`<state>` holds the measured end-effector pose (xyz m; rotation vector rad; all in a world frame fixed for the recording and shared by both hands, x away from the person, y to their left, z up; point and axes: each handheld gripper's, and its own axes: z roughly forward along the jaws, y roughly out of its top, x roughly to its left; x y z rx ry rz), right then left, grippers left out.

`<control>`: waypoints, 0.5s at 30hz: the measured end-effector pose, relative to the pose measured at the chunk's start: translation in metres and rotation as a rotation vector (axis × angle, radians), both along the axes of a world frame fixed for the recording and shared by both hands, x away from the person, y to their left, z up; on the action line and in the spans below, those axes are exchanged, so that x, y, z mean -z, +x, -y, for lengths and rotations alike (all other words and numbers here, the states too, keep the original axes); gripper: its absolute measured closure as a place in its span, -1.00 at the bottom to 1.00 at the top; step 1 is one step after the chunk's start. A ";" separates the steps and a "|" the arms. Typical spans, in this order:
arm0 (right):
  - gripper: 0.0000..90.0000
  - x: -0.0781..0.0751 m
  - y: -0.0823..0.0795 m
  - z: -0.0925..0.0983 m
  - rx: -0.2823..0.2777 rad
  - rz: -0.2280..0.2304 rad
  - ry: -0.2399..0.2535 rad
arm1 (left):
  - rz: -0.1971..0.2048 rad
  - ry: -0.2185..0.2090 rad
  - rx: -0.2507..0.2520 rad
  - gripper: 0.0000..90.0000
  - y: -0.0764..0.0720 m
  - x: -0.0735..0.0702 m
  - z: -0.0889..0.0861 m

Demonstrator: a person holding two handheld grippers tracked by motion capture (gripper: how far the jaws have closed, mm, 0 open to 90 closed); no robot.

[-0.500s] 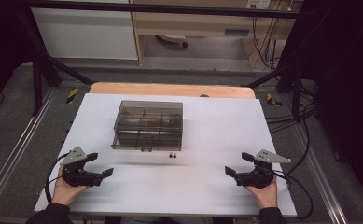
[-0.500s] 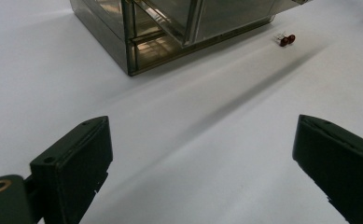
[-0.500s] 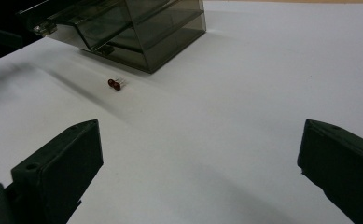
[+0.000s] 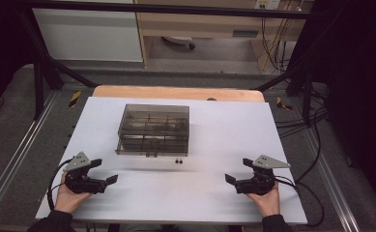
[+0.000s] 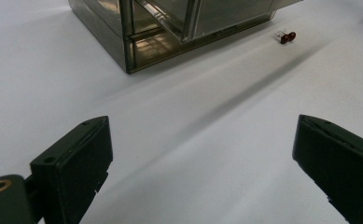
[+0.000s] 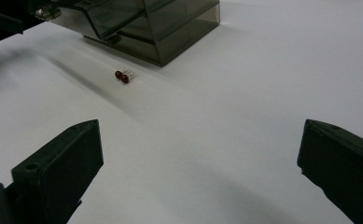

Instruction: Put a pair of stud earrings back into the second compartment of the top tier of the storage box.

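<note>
Since both tools, left tool point(image 4: 109, 180) and right tool point(image 4: 230, 178), sit spread and empty, I'd bring one low over the little red parts point(image 4: 178, 161) beside the box point(image 4: 153, 129).

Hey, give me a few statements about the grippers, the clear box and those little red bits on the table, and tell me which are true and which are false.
1. Both the left gripper and the right gripper have their jaws open. True.
2. The right gripper holds the two small red parts. False: they lie on the white table, apart from both grippers.
3. The smoky clear compartment box sits on the table beyond the grippers. True.
4. The red parts lie inside the box. False: they rest on the table just in front of it.
5. The left gripper touches the box. False: bare table lies between them.
</note>
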<state>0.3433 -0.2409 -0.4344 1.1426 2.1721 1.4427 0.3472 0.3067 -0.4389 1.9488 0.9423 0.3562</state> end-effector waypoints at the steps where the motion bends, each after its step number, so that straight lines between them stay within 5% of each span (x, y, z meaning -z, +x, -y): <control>1: -0.98 0.000 0.000 0.000 0.000 0.000 0.000 | 0.001 0.003 0.000 -0.90 0.000 0.000 0.000; 15: -0.96 0.005 0.009 -0.047 -0.019 -0.013 -0.029 | 0.002 0.000 0.001 -0.90 0.000 0.001 0.000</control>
